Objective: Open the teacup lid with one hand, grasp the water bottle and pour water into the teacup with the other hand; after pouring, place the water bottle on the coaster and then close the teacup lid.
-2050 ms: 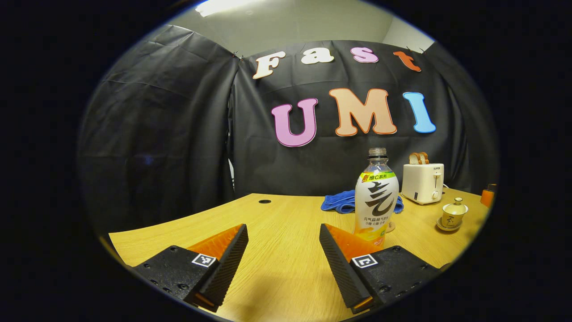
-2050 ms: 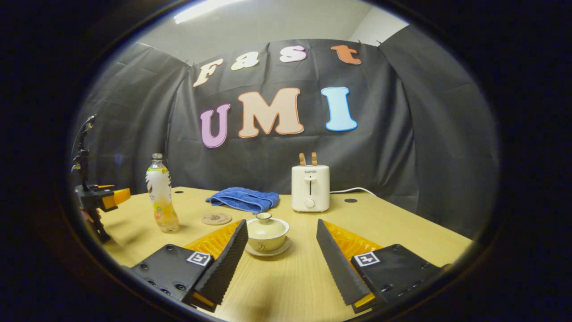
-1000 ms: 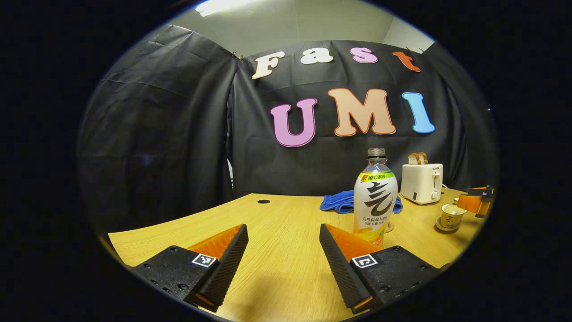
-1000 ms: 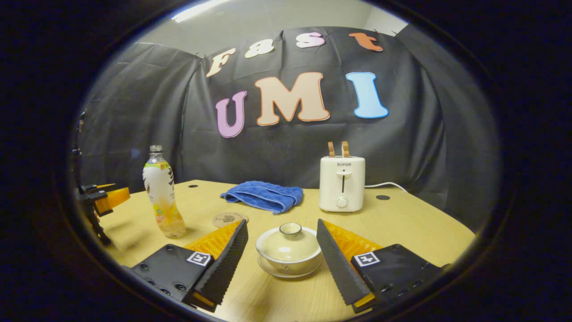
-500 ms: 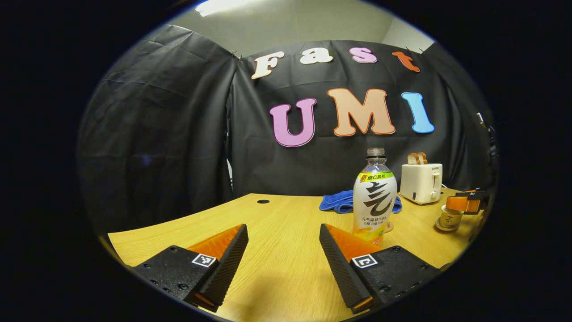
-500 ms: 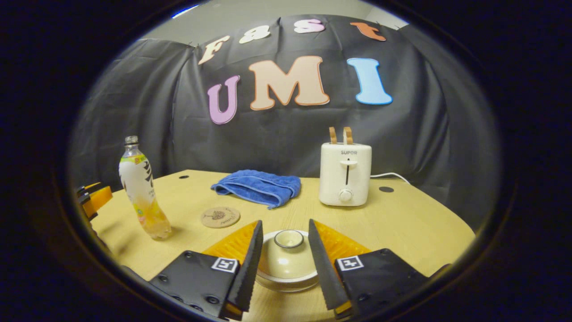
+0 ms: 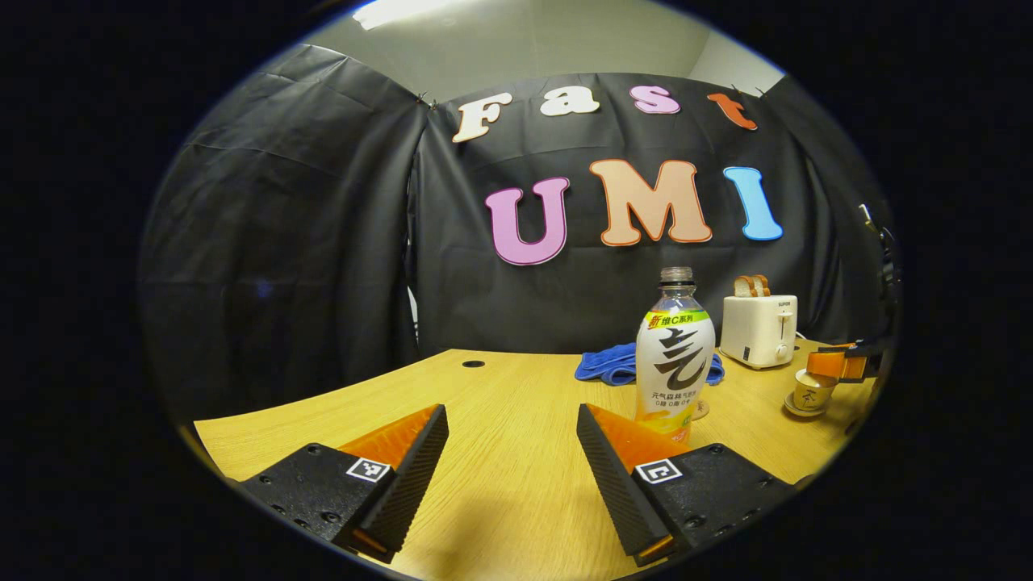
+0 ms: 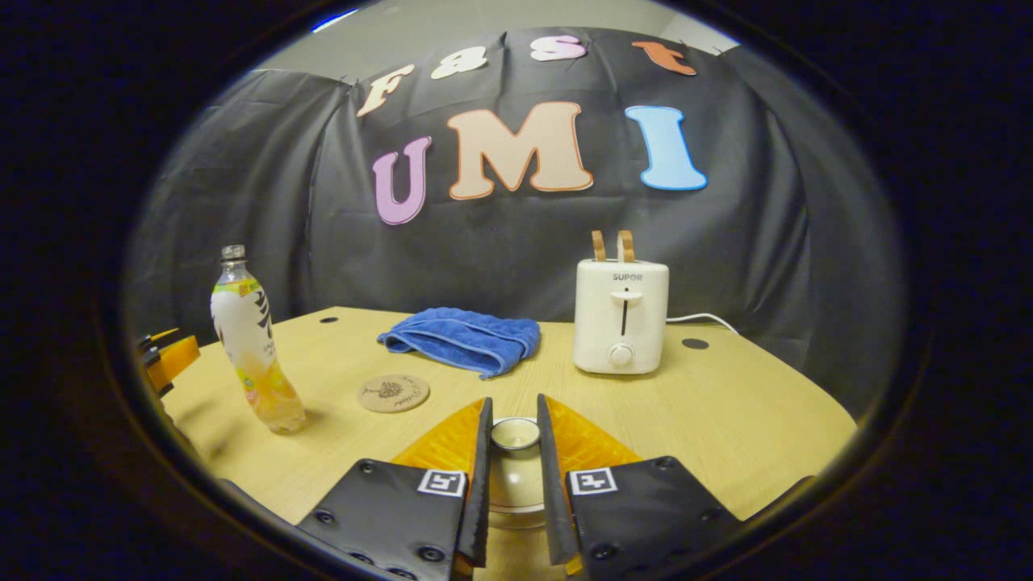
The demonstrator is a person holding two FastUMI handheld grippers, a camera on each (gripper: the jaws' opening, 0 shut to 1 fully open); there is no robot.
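Observation:
The cream teacup (image 8: 510, 492) sits low between my right gripper's (image 8: 514, 401) fingers, which press on the lid knob (image 8: 515, 434) from both sides. In the left gripper view the same cup (image 7: 809, 394) stands at the far right with the right gripper (image 7: 839, 363) over it. The water bottle (image 7: 676, 355), uncapped and upright, stands just beyond my left gripper's right finger. My left gripper (image 7: 511, 407) is open over bare table, holding nothing. The round coaster (image 8: 394, 393) lies between the bottle (image 8: 246, 339) and the cup.
A blue towel (image 8: 464, 339) lies at the back of the wooden table (image 8: 726, 411). A white toaster (image 8: 620, 316) with bread slices stands beside it, its cord trailing right. The left gripper (image 8: 165, 359) shows at the left edge.
My right gripper moved forward and down over the teacup, and its fingers closed from wide apart onto the lid knob. The left gripper and bottle have barely moved.

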